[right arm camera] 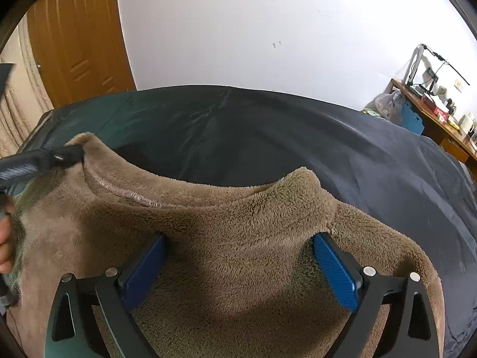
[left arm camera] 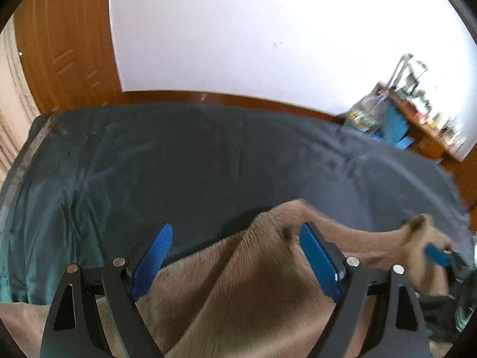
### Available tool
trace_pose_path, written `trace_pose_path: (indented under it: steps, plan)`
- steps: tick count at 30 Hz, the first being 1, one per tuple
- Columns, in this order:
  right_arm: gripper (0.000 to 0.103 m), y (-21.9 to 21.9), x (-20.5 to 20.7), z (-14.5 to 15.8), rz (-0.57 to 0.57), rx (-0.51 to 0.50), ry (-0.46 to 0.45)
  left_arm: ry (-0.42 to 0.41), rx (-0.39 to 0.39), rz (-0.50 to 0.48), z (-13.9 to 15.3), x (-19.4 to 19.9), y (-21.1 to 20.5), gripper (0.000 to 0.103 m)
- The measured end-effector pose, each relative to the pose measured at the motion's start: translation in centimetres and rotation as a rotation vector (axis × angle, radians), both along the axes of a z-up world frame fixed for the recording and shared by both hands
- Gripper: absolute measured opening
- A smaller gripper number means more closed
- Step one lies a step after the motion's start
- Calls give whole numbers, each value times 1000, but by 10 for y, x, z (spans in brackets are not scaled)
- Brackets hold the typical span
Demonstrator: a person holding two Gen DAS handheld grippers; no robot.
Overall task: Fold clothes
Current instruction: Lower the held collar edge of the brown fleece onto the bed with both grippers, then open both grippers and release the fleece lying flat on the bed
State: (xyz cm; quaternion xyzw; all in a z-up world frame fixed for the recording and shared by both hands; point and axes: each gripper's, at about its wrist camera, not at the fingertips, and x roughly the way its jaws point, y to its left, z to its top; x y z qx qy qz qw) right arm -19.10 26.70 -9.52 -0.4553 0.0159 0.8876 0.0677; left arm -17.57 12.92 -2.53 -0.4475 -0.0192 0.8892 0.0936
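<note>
One tan fleece garment (right arm camera: pixel 238 223) lies on the dark bedsheet (right arm camera: pixel 268 137), long axis crosswise, neckline toward the far wall. Left gripper (left arm camera: pixel 235 232) gapes wide; right gripper (right arm camera: pixel 238 247) stands spread, fleece between its unpressed pads.

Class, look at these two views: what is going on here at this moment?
A person is working a brown fleece garment on a bed with a dark sheet, holding a two-finger tool in each hand. The right tool stands open with a raised hump of the fleece between its blue pads, not pinched. The left tool is also open, over the garment's edge. No fold is finished yet; the fleece lies rumpled.
</note>
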Motion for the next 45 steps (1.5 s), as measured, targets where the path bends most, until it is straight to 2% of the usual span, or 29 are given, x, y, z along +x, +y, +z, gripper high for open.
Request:
trace_pose_path:
  steps: [3,6,8,9,11,14,19,22,24,27,29,34,37,39,42,45]
  plan:
    - [99,-1,1,0,0,2,0,7,-92,-53,2,15,9,90]
    - [99,-2,2,0,-1,2,0,-50,-181,-92,-14,17,23,90]
    - [99,0,3,0,0,1,1,-67,-225,-120,-24,22,31,90]
    - [99,1,3,0,1,1,1,-40,-249,-134,-23,25,36,90]
    - [100,4,1,-1,3,1,0,-44,-258,-141,-23,26,37,90]
    - [100,2,-8,-5,-3,4,-2,-38,-251,-114,-23,16,39,90]
    - [100,5,-6,-4,-3,5,-1,70,-318,5,-28,-8,45,93]
    - [100,8,-5,-4,-5,7,-1,80,-337,9,-31,-15,57,96]
    - [100,8,-5,-4,-6,9,-1,76,-326,2,-30,-16,54,96]
    - [100,8,-4,-3,-6,8,-1,50,-257,-1,-29,-19,40,96]
    - [101,9,-4,-3,-8,7,-1,45,-244,4,-30,-23,40,98]
    - [102,23,-19,-2,-28,-2,-2,57,-298,56,-29,-21,48,99]
    - [102,24,-21,-2,-23,0,-4,34,-259,69,-23,-15,43,98]
    - [102,25,-20,-2,-23,0,-3,9,-192,67,-15,-6,34,98]
    - [102,28,-19,-5,-18,-8,0,-8,-137,34,-3,12,28,98]
    - [102,28,-11,-1,-5,-17,-10,-22,-136,-16,3,33,32,98]
